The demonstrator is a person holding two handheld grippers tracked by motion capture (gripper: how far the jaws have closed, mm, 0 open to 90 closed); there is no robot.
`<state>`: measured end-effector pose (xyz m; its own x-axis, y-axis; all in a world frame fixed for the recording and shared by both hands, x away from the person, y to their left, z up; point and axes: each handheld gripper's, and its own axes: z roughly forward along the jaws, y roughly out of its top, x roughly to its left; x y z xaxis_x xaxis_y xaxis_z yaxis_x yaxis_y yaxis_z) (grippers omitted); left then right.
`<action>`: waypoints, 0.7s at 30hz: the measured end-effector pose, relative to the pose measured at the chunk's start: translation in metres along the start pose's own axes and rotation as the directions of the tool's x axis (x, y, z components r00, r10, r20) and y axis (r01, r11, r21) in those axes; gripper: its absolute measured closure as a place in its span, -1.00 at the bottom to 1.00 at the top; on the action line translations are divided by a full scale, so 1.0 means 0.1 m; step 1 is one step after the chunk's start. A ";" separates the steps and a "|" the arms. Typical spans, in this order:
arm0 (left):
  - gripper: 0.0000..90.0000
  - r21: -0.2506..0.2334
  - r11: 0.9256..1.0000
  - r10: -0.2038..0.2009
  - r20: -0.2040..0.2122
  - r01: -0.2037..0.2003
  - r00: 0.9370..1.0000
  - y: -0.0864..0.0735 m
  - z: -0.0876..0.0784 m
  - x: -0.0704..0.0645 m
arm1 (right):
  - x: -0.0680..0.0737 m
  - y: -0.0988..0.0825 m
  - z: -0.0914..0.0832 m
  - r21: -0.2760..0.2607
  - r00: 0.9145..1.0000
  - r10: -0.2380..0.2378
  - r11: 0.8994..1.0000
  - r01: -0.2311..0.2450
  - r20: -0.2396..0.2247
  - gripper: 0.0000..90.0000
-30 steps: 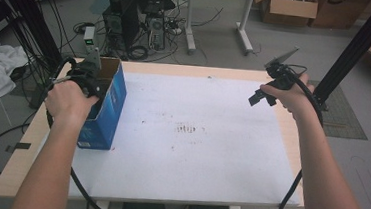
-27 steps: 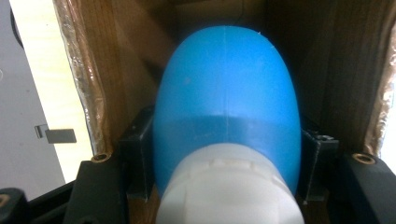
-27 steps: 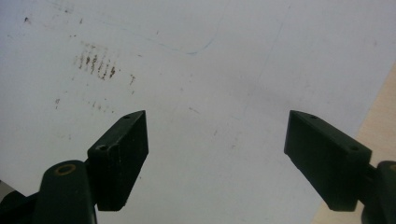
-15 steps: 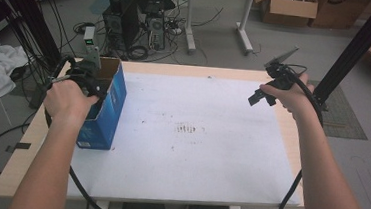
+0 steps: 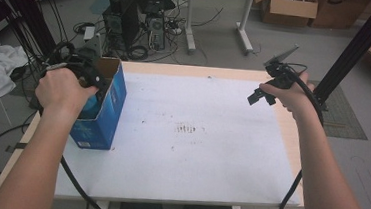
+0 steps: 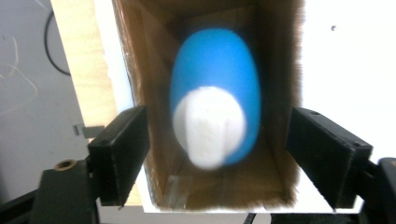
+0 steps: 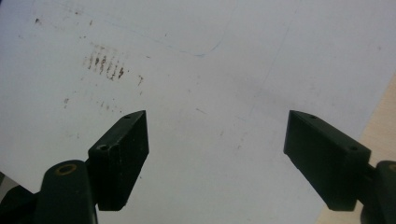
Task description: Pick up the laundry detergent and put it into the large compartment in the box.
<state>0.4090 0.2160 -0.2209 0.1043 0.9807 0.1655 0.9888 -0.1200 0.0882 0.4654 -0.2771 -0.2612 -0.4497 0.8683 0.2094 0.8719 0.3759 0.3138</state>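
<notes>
Blue egg-shaped thing (image 6: 215,98) with a white end, blurred, lies inside the open box (image 6: 275,70), straight ahead between the left gripper's spread jaws.

Brown cardboard walls of the box run just inside both jaws of the left gripper (image 6: 219,154), which touches nothing. Seen from the high view, the box (image 5: 103,113) is blue outside and stands at the table's (image 5: 208,176) left edge, under the left hand (image 5: 61,91). Right gripper (image 7: 217,158), jaws wide apart and empty, hovers over the white sheet (image 7: 233,60), smudges (image 7: 105,61) ahead to its left.
</notes>
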 end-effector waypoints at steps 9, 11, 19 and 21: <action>-0.64 -0.050 0.993 0.107 0.004 -0.106 0.994 -0.02 -0.26 -0.34 | 0.02 0.01 -0.04 -0.008 1.000 -0.008 1.000 0.008 -0.002 -0.51; -0.65 -0.059 0.989 0.134 0.008 -0.133 0.991 -0.02 -0.30 -0.42 | 0.02 0.01 -0.04 -0.004 1.000 -0.006 1.000 0.006 -0.004 -0.51; -0.69 -0.095 0.966 0.245 0.017 -0.242 0.969 -0.05 -0.44 -0.84 | 0.00 -0.02 -0.08 -0.010 1.000 0.004 1.000 -0.004 -0.001 -0.51; -0.69 -0.105 0.958 0.272 0.021 -0.269 0.962 -0.06 -0.45 -0.96 | 0.00 -0.02 -0.08 -0.011 1.000 0.003 1.000 -0.003 -0.001 -0.51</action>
<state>0.3883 0.1158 -0.1934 0.3717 0.9139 0.1629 0.9077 -0.3946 0.1428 0.4621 -0.2804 -0.2546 -0.4469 0.8694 0.2110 0.8712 0.3693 0.3235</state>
